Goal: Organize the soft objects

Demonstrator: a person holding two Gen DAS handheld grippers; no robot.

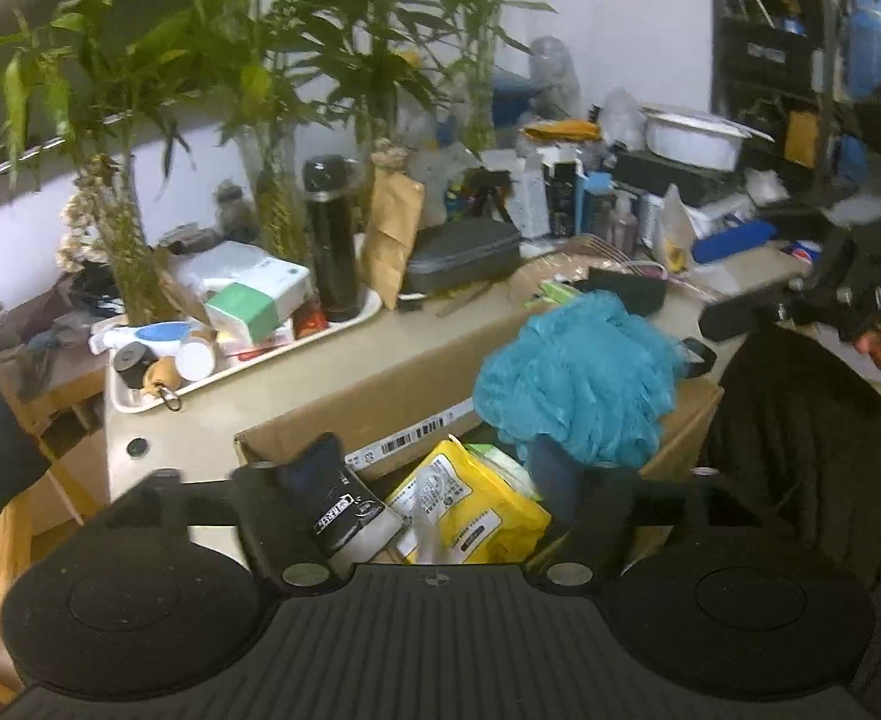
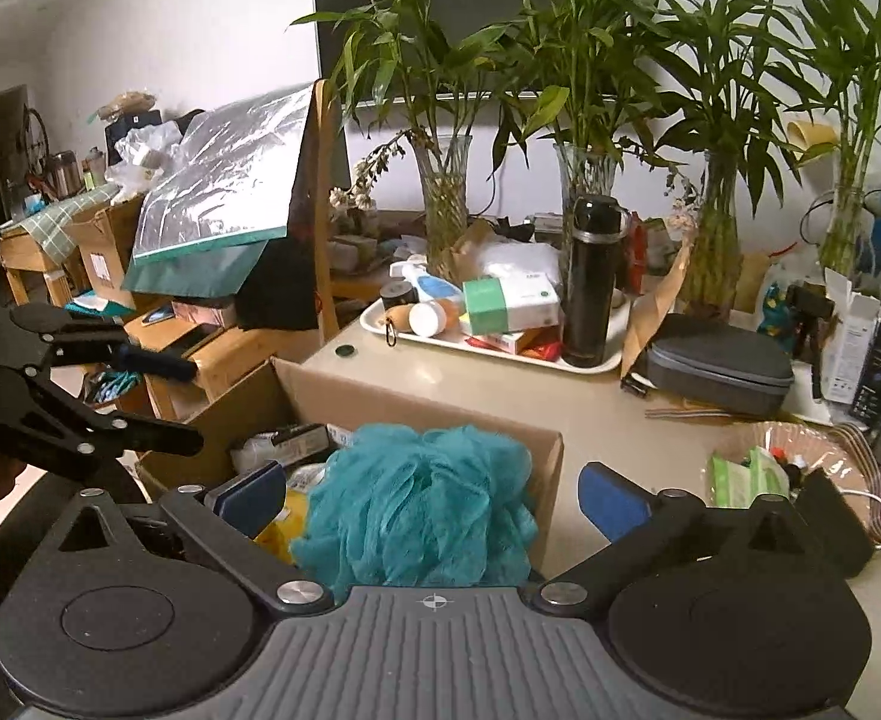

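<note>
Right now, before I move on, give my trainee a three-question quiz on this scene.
1. True or false: the right gripper is shut on the teal loofah.
2. Where does the loofah rest? A) white tray B) cardboard box C) grey case
3. Fill in: the tall black item standing on the white tray is a ____.

Key:
1. False. Its jaws stand wide, one either side of the loofah, pads clear of it.
2. B. It sits atop the contents of the cardboard box, above a yellow packet.
3. Flask.
</note>
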